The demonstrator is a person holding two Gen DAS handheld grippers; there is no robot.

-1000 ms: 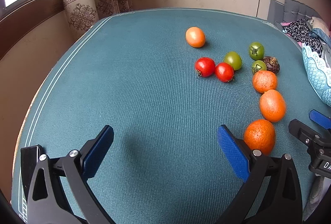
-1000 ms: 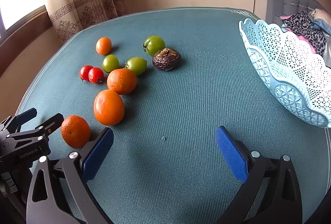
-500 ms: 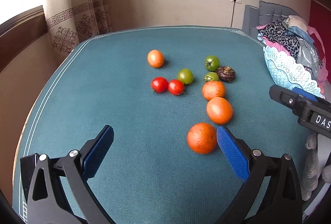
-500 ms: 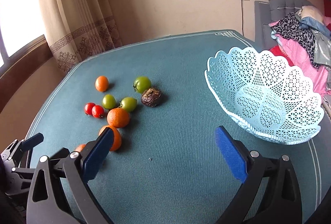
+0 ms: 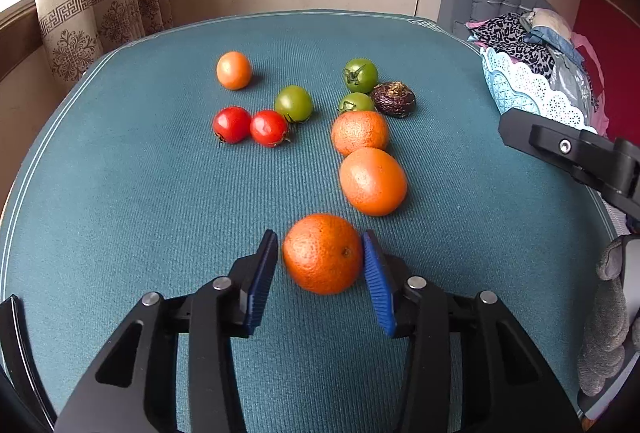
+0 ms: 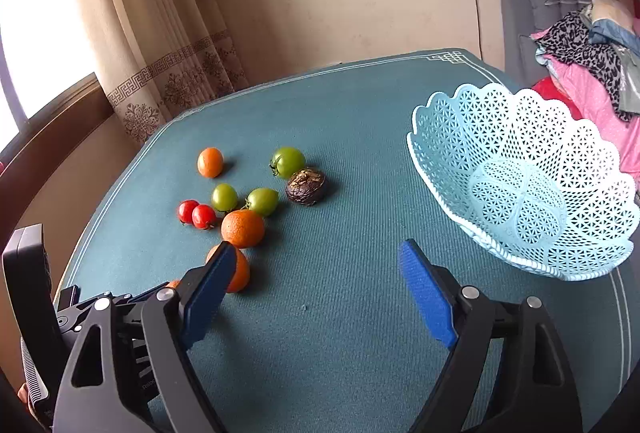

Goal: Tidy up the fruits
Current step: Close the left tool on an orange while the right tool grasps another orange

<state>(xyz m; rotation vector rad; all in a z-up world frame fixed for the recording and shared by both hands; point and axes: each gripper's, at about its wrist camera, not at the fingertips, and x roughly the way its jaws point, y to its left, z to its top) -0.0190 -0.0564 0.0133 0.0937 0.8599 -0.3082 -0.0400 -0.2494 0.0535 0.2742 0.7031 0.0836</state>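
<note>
The left tool [image 5: 320,273] has just been closing, and its blue ribbed pads [image 5: 262,275] now flank the nearest round orange [image 5: 323,253]. The right pad touches the fruit's side, while a thin gap seems to remain at the left pad, so a firm pinch cannot be told. That orange sits on the teal ribbed cloth surface [image 5: 140,201].

The right tool [image 6: 316,285] has also just been closing, yet its jaws are still spread with nothing between them, only bare cloth below. Its black frame also shows at the right edge of the left wrist view, beside a grey gloved hand [image 5: 608,317].

Just beyond the flanked fruit lies a second, oval orange [image 5: 373,181], and touching its far side a third, dimpled orange [image 5: 359,133]. To the left of these, two small red tomatoes [image 5: 250,125] sit side by side, with a green tomato [image 5: 293,103] just beside them. Farther back are two more green tomatoes [image 5: 360,75], a dark wrinkled brown fruit [image 5: 393,99] and, well apart to the left, a small orange-coloured tomato [image 5: 233,70].

On the right stands a pale blue lattice plastic basket [image 6: 520,137] with a scalloped rim, tilted and holding no fruit. Behind it lies a heap of patterned clothes [image 6: 580,49].
</note>
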